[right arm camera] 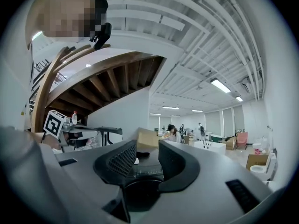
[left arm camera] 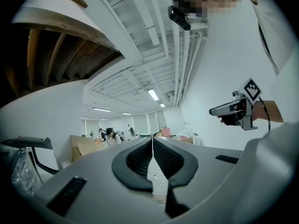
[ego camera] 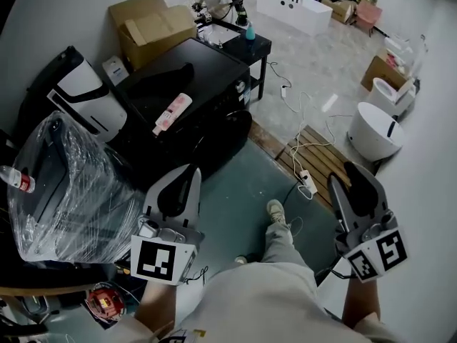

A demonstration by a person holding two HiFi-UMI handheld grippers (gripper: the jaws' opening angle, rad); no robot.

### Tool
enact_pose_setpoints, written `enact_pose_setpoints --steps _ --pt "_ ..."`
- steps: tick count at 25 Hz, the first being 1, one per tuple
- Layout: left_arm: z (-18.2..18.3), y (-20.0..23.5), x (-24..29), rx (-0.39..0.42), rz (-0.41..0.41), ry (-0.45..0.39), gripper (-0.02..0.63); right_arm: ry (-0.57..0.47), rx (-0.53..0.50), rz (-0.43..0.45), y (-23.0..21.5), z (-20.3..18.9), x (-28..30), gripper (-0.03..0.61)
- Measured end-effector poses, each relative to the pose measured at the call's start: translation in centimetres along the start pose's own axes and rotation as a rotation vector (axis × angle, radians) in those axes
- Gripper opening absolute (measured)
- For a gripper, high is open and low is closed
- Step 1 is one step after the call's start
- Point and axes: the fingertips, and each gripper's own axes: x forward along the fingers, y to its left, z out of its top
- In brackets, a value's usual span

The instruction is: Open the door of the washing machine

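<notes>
Left claw together, empty | right claw apart, empty | washing machine ahead, nearer left claw, touching neither

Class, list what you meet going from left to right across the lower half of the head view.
plastic-wrapped appliance → left gripper → shoe → power strip → right gripper

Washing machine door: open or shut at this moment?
Shut. In the head view the round door lies flush in the front of the black washing machine, with no gap showing.
</notes>
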Motion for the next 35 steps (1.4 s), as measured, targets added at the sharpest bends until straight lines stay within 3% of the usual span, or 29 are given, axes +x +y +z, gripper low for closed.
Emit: enact_pose_setpoints --steps 7,24,29,35 --pt "-2.3 2.5 4.3 -0.023 0.1 0.047 0.023 0.051 0.003 0.131 -3.5 -2.4 7.7 0.17" --pt "-9.8 6.9 22.8 -0.072 0.355 0.299 0.023 0.262 -0.025 0.586 -14.8 -10.7 32.3 0.187" --pt "-12.6 7.4 25.8 -0.096 0.418 0.385 0.023 0.32 -0.029 0.699 -15.9 -13.5 37.3 0.189" --pt "-16.4 8.0 27.0 -0.145 0.47 0.483 0.023 0.416 -0.075 0.813 -14.0 -17.6 41.8 0.205"
